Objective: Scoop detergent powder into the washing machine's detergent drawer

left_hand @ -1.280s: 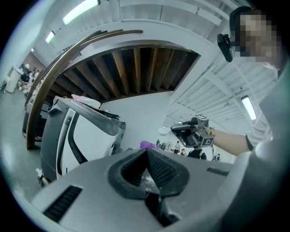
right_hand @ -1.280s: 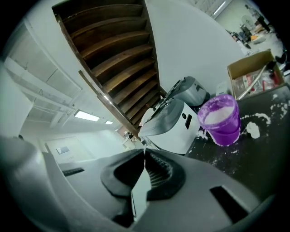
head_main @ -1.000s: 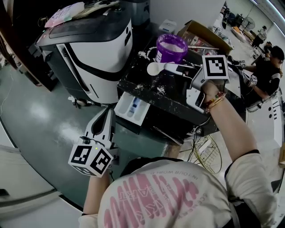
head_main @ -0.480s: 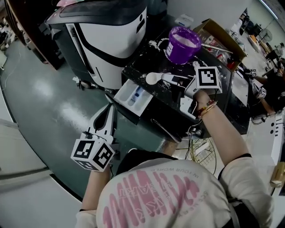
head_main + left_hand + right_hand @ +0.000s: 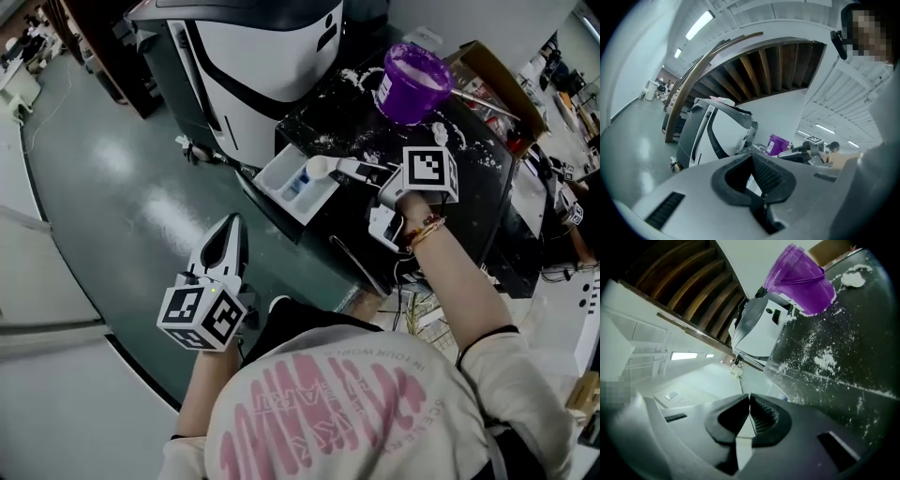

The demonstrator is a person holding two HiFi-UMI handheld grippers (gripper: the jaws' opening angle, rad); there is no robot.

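Note:
The white scoop (image 5: 320, 167) hangs over the open white detergent drawer (image 5: 281, 178), which sticks out of the black powder-dusted washing machine (image 5: 469, 178). My right gripper (image 5: 373, 174) is shut on the scoop's flat handle (image 5: 744, 432); the bowl does not show in the right gripper view. The purple powder tub (image 5: 412, 82) stands open on the machine's top, toward the back, and also shows in the gripper views as the tub (image 5: 801, 280) and the tub (image 5: 778, 144). My left gripper (image 5: 233, 225) is shut and empty, low over the floor, left of and below the drawer.
A white and black machine (image 5: 272, 47) stands left of the black one. Spilled powder (image 5: 825, 357) lies over the black top. A cardboard box (image 5: 497, 80) sits behind the tub. A wire basket (image 5: 427, 314) is on the floor at the right. The green floor (image 5: 112, 197) spreads to the left.
My right gripper has come down and toward the front with the scoop, from over the black top to over the drawer. My left gripper has sunk a little and stayed shut.

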